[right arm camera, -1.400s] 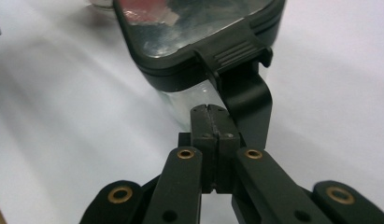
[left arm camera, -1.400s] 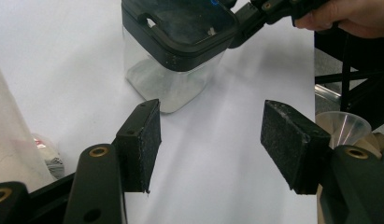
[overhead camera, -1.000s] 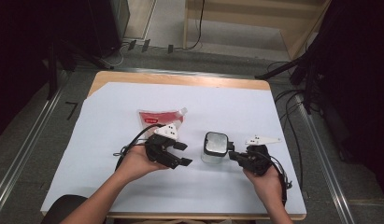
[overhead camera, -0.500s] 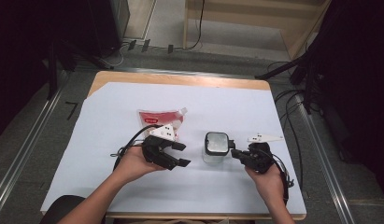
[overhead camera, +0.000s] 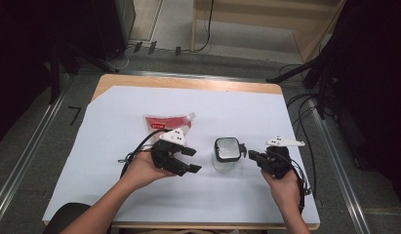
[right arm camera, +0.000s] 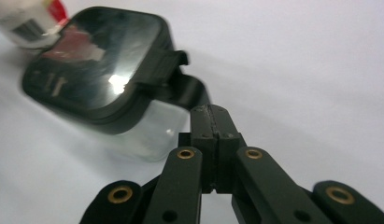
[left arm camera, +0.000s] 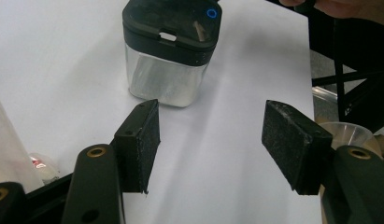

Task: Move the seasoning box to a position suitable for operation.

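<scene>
Standing upright near the middle of the white-covered worktop (overhead camera: 115, 112), the clear jar (overhead camera: 226, 155) with its black lid (overhead camera: 227, 148) is the thing both hands are working toward, and its lid looks fully seated. The right gripper (overhead camera: 254, 157) sits at the jar's right side with its jaws pressed together on nothing, their tips just beside the small black latch tab (right arm camera: 167, 63) that sticks out from the lid; whether they touch it is hard to tell from the blurred right gripper view. The left gripper (overhead camera: 188, 160) hangs to the jar's left, jaws spread wide and empty, pointed at the jar but apart from it. The red pouch (overhead camera: 165, 122) lies flat behind the left hand, untouched. By my judgement the job is at its start: steadying the jar, releasing the latch and lifting the lid are all left to do.
</scene>
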